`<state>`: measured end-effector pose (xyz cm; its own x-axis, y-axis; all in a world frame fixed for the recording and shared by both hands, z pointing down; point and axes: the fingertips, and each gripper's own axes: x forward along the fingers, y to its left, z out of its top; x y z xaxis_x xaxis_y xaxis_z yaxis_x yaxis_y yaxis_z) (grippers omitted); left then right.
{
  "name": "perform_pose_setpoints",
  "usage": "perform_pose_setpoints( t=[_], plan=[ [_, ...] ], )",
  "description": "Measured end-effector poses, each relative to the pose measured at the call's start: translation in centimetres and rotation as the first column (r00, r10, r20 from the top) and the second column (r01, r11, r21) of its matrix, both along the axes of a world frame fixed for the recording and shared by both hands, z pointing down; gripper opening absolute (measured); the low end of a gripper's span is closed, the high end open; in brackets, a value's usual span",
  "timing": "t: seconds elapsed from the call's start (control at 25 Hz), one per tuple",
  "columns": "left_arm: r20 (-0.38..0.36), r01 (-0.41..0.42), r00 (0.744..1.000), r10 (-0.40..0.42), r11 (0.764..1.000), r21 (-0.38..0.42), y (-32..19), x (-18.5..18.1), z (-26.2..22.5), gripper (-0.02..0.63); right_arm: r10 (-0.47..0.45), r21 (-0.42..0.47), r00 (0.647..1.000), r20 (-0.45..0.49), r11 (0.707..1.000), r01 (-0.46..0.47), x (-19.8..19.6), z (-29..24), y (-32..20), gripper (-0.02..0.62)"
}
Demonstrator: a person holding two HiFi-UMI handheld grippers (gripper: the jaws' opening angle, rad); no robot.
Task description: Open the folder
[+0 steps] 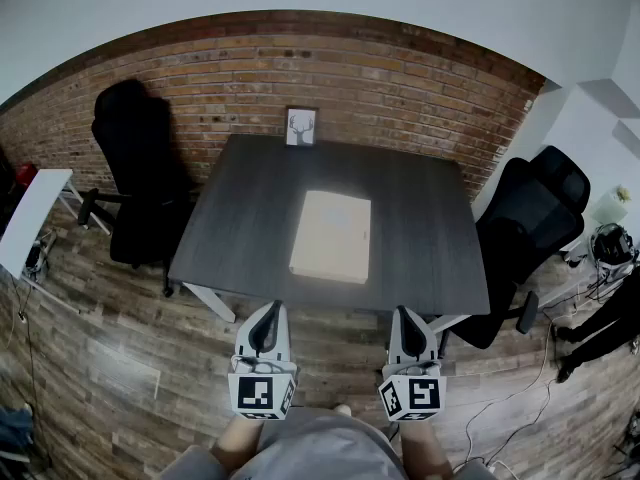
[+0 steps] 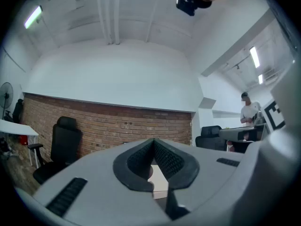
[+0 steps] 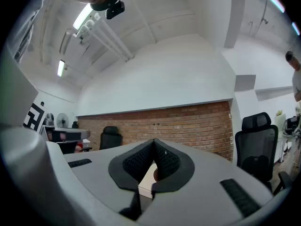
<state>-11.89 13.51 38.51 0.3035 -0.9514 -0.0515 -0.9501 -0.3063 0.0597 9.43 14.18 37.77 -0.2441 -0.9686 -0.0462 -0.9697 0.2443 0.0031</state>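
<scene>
In the head view, a white desk (image 1: 35, 208) sits at the far left edge. Right of it a black chair (image 1: 135, 163) stands against the brick wall (image 1: 420, 78). The dark table (image 1: 245, 218) fills the middle of the frame. At its far edge, upper centre, a small frame (image 1: 301, 126) with a deer print stands upright. The folder (image 1: 332, 235) lies flat and closed just right of the table's middle, well apart from the frame. A second chair (image 1: 535, 218) sits off the table's right corner.

Along the bottom of the frame I hold both grippers over the wood floor (image 1: 100, 348), short of the table's near edge and pointing toward it. The left gripper (image 1: 267, 310) is at lower centre-left and the right gripper (image 1: 406, 314) at lower centre-right. The folder lies beyond and between them, touched by neither.

In the left gripper view, my left gripper (image 2: 154, 141) is clenched, its ribbed pads meeting at the tips with nothing caught in them. A pale sliver of the folder (image 2: 160, 182) shows through the gap below the tips, and a person (image 2: 249, 111) stands at the right edge. In the right gripper view, the right gripper (image 3: 154, 141) is likewise clenched on nothing. The folder (image 3: 146, 181) peeks through the same low gap, at centre bottom.
</scene>
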Motion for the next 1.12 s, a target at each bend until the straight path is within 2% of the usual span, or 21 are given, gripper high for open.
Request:
perform_pose_setpoints(
  t=[0.76,1.12],
  plan=[
    [0.016,-0.009,1.000,0.009,1.000,-0.008,1.4,1.8,0.0,0.002,-0.022,0.005,1.000,0.011,1.000,0.022,0.7,0.4,1.5,-0.002],
    [0.022,0.018,1.000,-0.018,1.000,-0.014,3.4,4.1,0.4,0.002,-0.040,-0.005,0.999,0.004,0.999,0.040,2.8,1.0,3.2,-0.002]
  ],
)
